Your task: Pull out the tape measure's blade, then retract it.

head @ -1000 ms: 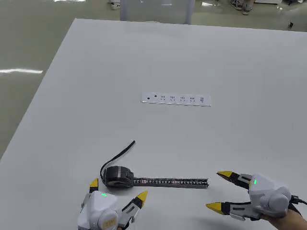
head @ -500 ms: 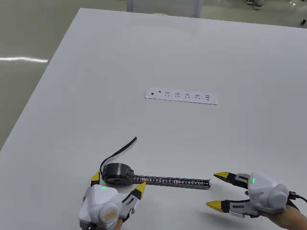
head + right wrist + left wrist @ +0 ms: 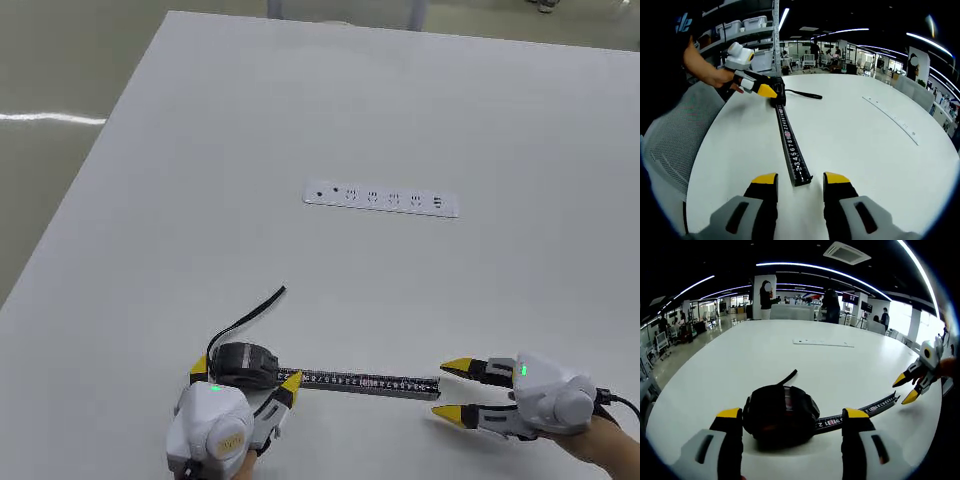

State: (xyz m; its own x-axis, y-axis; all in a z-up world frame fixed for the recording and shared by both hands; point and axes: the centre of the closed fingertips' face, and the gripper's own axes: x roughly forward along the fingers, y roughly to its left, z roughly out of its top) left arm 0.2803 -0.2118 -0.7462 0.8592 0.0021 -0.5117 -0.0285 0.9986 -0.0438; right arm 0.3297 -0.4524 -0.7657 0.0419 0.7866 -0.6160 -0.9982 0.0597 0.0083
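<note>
The tape measure [image 3: 243, 362] sits near the counter [image 3: 300, 120]'s front edge, partly hidden behind the left tool [image 3: 246, 372], whose jaws gape wide around it. Hard to tell if they touch. Its blade [image 3: 360, 381] lies pulled out flat, with the tip right at the half-open right tool [image 3: 455, 390].

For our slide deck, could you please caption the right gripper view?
Open right gripper faces the tip of the extended blade; beyond, the left gripper straddles the tape measure case.

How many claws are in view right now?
2. The left claw, open, straddles the tape measure at the near left; the right claw, open, faces the end of the blade at the near right.
</note>
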